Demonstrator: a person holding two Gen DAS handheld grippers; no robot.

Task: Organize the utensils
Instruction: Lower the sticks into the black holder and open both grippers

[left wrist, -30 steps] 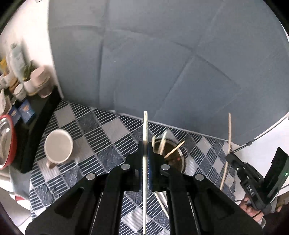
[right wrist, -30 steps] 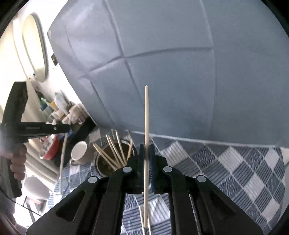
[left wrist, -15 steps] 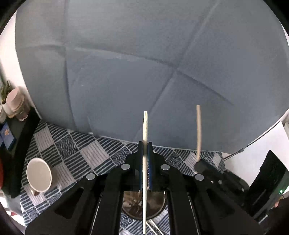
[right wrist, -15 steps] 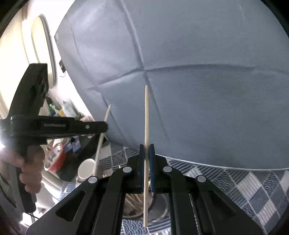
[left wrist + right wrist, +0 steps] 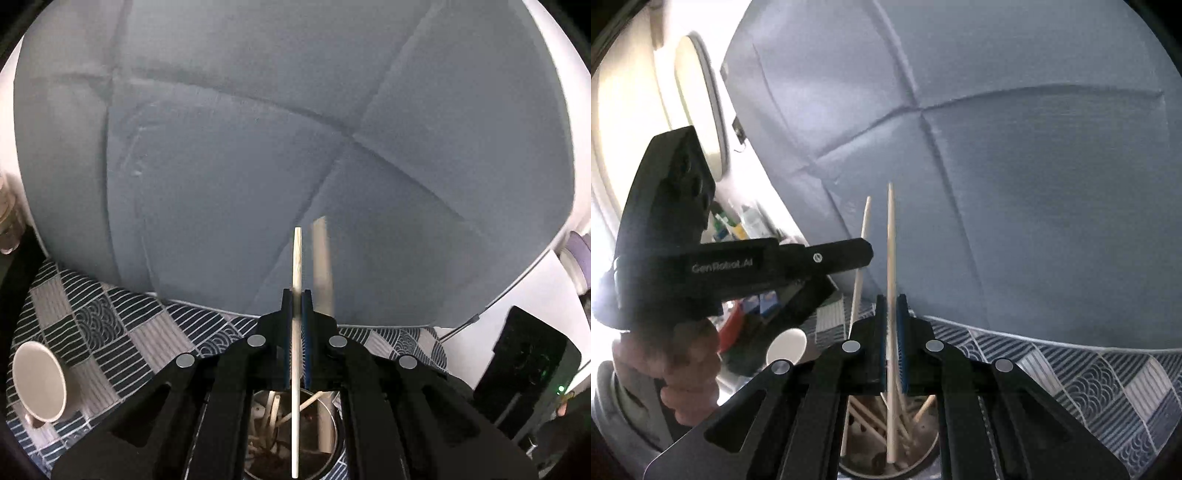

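Two slim, tapered wooden chopsticks (image 5: 296, 332) (image 5: 891, 295) — upright above round metal holder (image 5: 923, 458).

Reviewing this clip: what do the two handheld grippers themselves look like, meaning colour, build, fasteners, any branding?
Both are matte black plastic. The left gripper and right gripper share a linkage of flat black bars joined by round silver rivets, ending in narrow fingers faced with blue ribbed pads. Seen from the right wrist view, the left gripper's black body carries white "GenRobot.AI" lettering and is gripped by a bare hand. No cables are visible.

White cup (image 5: 38, 382) lying on its side on blue-grey patterned tablecloth (image 5: 122, 332), creased blue backdrop (image 5: 295, 147) behind, oval mirror (image 5: 701, 103) on wall, red bowl (image 5: 730, 325) partly hidden.
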